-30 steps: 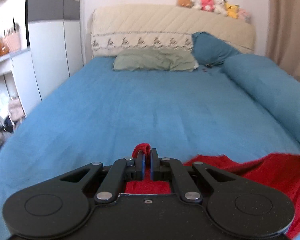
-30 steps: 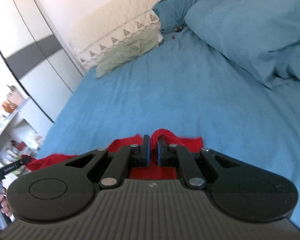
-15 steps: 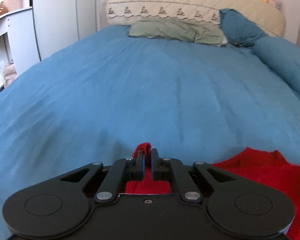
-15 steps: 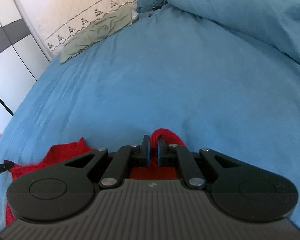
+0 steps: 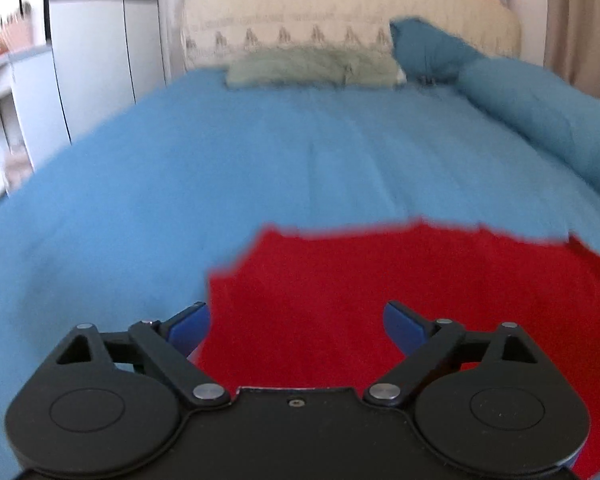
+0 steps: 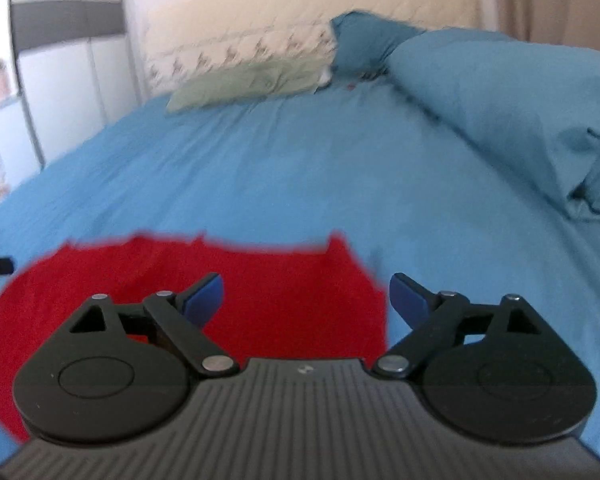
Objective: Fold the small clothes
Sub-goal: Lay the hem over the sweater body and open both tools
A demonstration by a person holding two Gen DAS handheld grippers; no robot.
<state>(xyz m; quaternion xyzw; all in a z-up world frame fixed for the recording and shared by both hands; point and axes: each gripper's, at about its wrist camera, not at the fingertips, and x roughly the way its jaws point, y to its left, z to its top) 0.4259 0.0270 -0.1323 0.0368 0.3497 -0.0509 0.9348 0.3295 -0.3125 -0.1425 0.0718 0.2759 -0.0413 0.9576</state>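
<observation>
Blue bedding covers the bed, with a green pillow by the quilted headboard. On the near part of the sheet lies a red garment, spread flat. Both views are blurred. Left gripper and right gripper stand spread wide, released, over the garment's opposite ends, grasping nothing.

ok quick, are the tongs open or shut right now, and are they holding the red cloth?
Left tongs: open, holding nothing, over the red cloth.
Right tongs: open, holding nothing.
</observation>
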